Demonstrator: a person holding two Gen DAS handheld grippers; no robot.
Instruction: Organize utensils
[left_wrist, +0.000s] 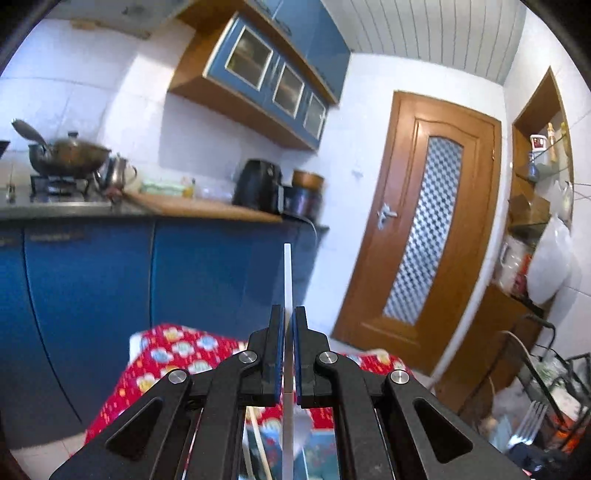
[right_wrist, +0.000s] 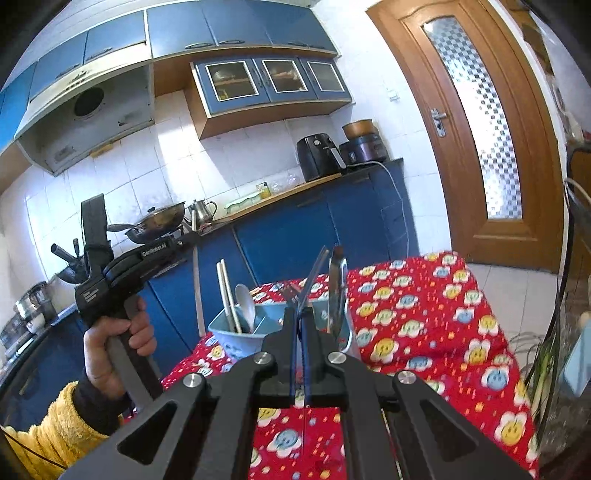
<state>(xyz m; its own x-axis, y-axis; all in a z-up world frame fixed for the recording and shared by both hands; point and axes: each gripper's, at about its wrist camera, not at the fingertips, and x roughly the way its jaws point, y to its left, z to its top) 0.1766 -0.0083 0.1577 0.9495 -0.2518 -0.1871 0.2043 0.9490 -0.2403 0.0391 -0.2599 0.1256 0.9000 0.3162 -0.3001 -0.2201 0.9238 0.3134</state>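
Note:
My left gripper (left_wrist: 289, 314) is shut on a white chopstick (left_wrist: 287, 277) that points straight up between the pads; it is held high above the table. In the right wrist view the left gripper (right_wrist: 184, 240) shows at the left with the chopstick (right_wrist: 197, 291) hanging down from it. My right gripper (right_wrist: 300, 314) is shut on a metal fork (right_wrist: 314, 275) just above a blue divided utensil holder (right_wrist: 240, 341). The holder contains a pair of chopsticks (right_wrist: 229, 295), a white spoon (right_wrist: 245, 301) and a knife (right_wrist: 338, 291).
The holder stands on a table with a red flower-print cloth (right_wrist: 417, 321). Blue kitchen cabinets and a counter (right_wrist: 295, 229) with a wok, kettle and air fryer lie behind. A wooden door (right_wrist: 480, 129) is at the right. A wire rack (left_wrist: 546, 387) stands to the right.

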